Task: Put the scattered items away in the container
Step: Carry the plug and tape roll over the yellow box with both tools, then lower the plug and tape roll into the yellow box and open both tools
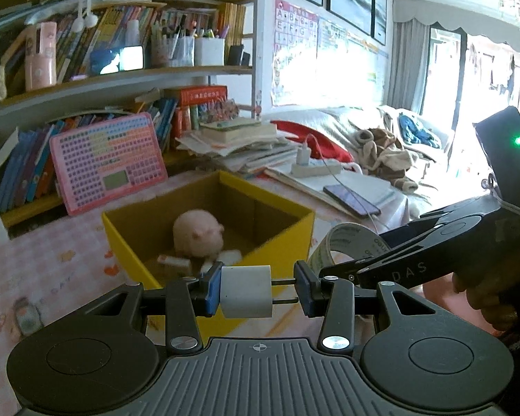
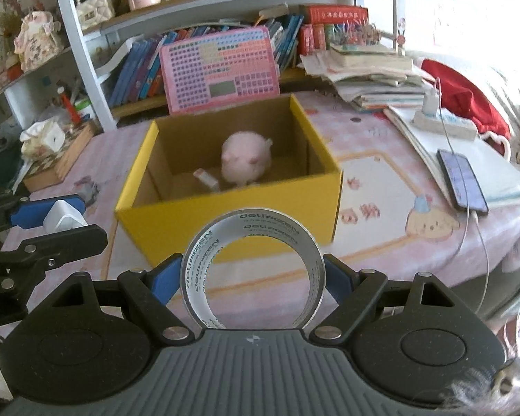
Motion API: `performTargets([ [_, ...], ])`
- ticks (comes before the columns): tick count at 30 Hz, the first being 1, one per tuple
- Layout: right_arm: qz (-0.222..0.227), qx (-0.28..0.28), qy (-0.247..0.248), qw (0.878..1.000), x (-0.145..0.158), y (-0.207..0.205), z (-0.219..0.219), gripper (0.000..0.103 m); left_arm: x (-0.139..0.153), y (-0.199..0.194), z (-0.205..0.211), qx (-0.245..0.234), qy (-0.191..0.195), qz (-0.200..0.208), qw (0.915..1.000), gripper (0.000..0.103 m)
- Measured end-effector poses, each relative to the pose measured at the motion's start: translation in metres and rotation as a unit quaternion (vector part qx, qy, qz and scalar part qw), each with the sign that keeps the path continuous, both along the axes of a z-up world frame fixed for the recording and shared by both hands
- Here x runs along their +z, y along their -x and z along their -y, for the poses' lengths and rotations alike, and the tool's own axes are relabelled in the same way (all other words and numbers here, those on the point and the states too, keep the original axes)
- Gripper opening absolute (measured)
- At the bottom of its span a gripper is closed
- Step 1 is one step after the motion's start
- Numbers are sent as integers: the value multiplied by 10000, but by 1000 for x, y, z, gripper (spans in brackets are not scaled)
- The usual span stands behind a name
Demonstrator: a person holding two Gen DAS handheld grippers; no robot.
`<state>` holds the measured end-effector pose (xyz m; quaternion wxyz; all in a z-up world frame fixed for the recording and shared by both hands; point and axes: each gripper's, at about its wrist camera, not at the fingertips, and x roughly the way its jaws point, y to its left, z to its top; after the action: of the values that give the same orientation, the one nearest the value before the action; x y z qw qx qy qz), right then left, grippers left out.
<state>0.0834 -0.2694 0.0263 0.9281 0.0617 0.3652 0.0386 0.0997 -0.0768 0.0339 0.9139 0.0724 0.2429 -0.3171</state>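
A yellow cardboard box (image 1: 287, 239) (image 2: 232, 218) stands open on the pink tablecloth. Inside lie a pink plush pig (image 1: 197, 237) (image 2: 246, 159) and small white items (image 1: 171, 260) (image 2: 206, 177). My left gripper (image 1: 260, 291) is shut on a white charger plug (image 1: 246, 291), held by its prongs and body just before the box's near wall; it also shows at the left of the right wrist view (image 2: 64, 216). My right gripper (image 2: 253, 277) is shut on a roll of clear tape (image 2: 253, 274), held upright before the box; the roll also shows in the left wrist view (image 1: 350, 242).
A pink keyboard toy (image 1: 107, 163) (image 2: 222, 69) leans behind the box. A phone (image 1: 352, 199) (image 2: 462, 180) on a cable, a power strip (image 2: 443, 123) and stacked books (image 2: 371, 76) lie to the right. A shelf of books stands behind. A tissue box (image 2: 43, 138) sits at left.
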Motion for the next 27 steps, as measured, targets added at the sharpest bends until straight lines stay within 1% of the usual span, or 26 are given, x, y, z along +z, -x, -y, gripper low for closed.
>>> performTargets([
  [4,311,99,9,9995,15,-21,15,83,8,-18,11,125,37,184,9997,42],
  [9,757,313,85,9966,34,-58,32,83,13,-43,24,368,-23,410,9985,42],
  [12,883,484,96,9949,39,-84,37,83,11,-59,30,558,-104,438,9974,42],
  [19,878,906,78,9920,32,-136,37,83,-9,-93,48,785,-424,253,9957,42],
  [22,800,1097,73,9907,25,-155,31,83,-22,-106,58,801,-635,132,9947,42],
  [27,619,1419,81,9879,11,-182,21,83,-38,-118,67,822,-820,-125,9932,42],
])
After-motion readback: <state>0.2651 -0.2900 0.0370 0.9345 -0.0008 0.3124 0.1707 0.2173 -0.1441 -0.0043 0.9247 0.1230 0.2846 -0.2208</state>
